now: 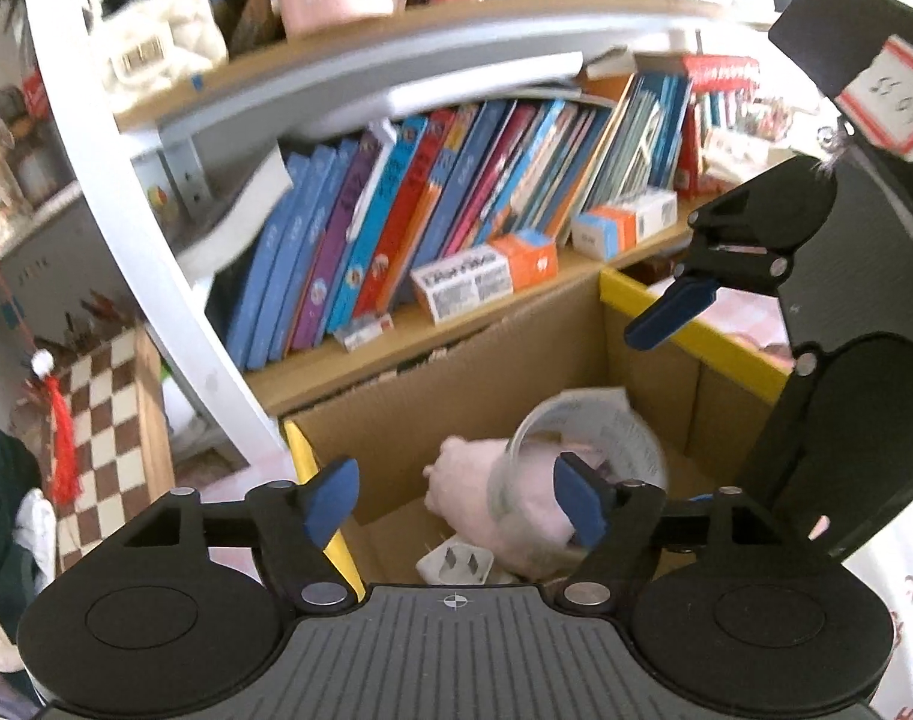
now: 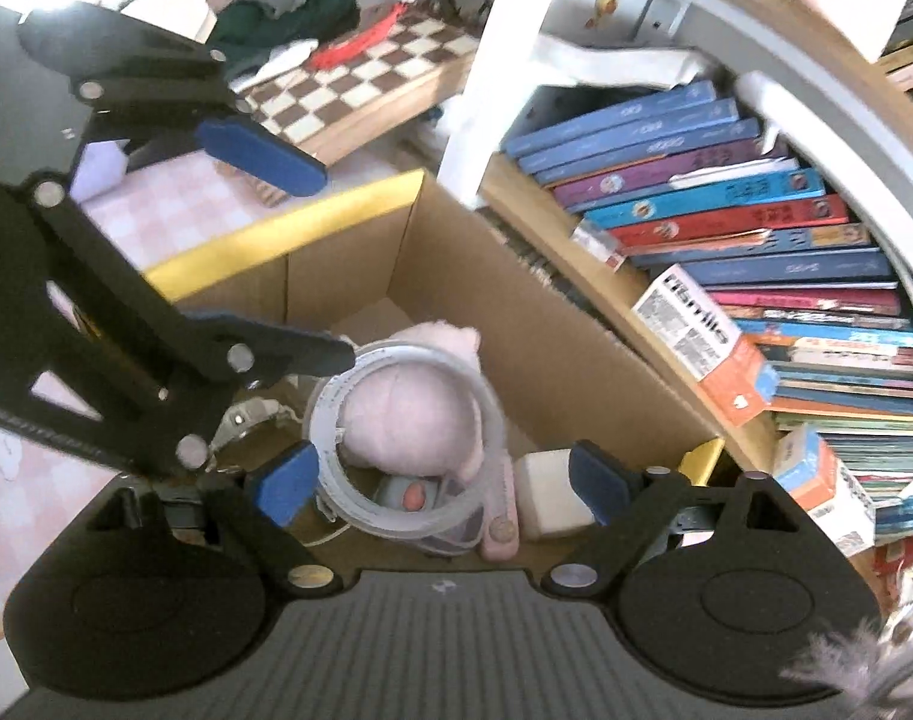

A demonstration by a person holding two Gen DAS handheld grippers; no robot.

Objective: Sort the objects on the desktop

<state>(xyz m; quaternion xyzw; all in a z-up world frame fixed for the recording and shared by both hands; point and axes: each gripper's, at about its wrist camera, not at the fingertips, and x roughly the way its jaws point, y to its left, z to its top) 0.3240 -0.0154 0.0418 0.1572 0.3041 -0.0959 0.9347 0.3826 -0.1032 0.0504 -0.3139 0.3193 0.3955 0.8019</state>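
Observation:
An open cardboard box (image 1: 516,348) with yellow-taped edges holds a pink plush toy (image 1: 462,480), a clear plastic cup (image 1: 612,426) with printed markings lying over it, and a white plug (image 1: 456,561). My left gripper (image 1: 456,501) hangs open above them, its pads off the cup. The right wrist view looks down into the box (image 2: 516,330) at the cup (image 2: 348,480), the plush (image 2: 444,333) and a white cube (image 2: 549,492). My right gripper (image 2: 444,480) is open above them, holding nothing. The left gripper (image 2: 333,264) shows at the left, open.
A white shelf unit with a row of books (image 1: 426,222) and small cartons (image 1: 486,279) stands right behind the box. A chessboard (image 2: 366,78) lies beyond a pink checkered cloth (image 2: 174,204). Clothes are piled at the far side.

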